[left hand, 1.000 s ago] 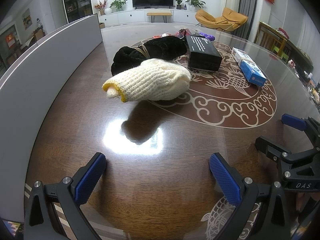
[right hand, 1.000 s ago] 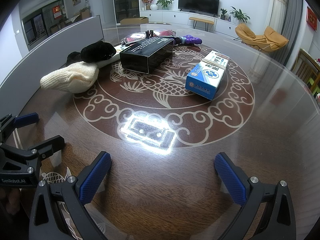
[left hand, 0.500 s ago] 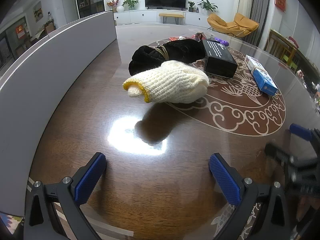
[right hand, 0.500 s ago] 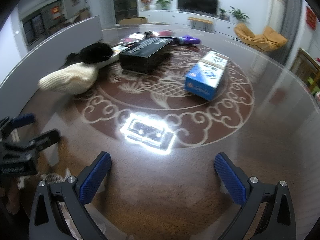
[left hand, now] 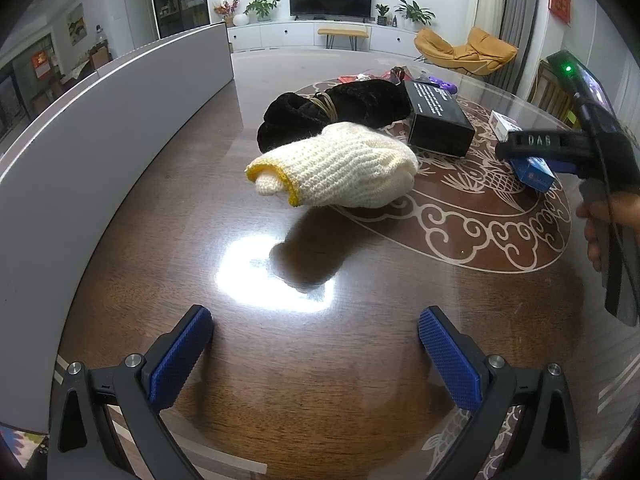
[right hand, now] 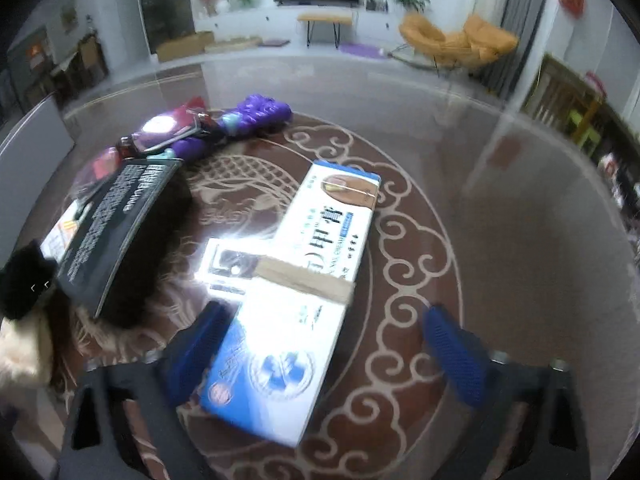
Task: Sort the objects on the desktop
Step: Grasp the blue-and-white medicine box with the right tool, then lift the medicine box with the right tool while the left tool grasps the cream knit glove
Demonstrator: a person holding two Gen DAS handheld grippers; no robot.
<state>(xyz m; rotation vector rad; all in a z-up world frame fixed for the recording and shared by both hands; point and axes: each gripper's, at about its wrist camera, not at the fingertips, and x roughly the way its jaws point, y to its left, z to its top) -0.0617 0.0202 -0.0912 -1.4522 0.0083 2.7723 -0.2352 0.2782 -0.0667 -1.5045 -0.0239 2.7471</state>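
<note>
A blue-and-white carton (right hand: pixel 312 264) lies on the patterned round table (left hand: pixel 180 240). My right gripper (right hand: pixel 326 320) straddles its near end, jaws closing, the carton between them and the right pad clear of it. To the left of the carton lies a black box (right hand: pixel 116 232). My left gripper (left hand: pixel 312 332) hangs open over bare tabletop with nothing between its fingers. Beyond it lie a cream knitted glove with a yellow cuff (left hand: pixel 340 168), a black fuzzy bundle (left hand: pixel 332 112) and the black box (left hand: pixel 438 120).
A grey curved panel (left hand: pixel 100 120) walls the table's left side. Purple items (right hand: pixel 256 114) and red packets (right hand: pixel 176 124) sit at the far side. A hand (left hand: pixel 600 220) holds the right gripper's body (left hand: pixel 560 144) at the right edge of the left wrist view.
The right gripper has swept forward from bare table to the blue-and-white carton, which now lies between its jaws. The left gripper has stayed put.
</note>
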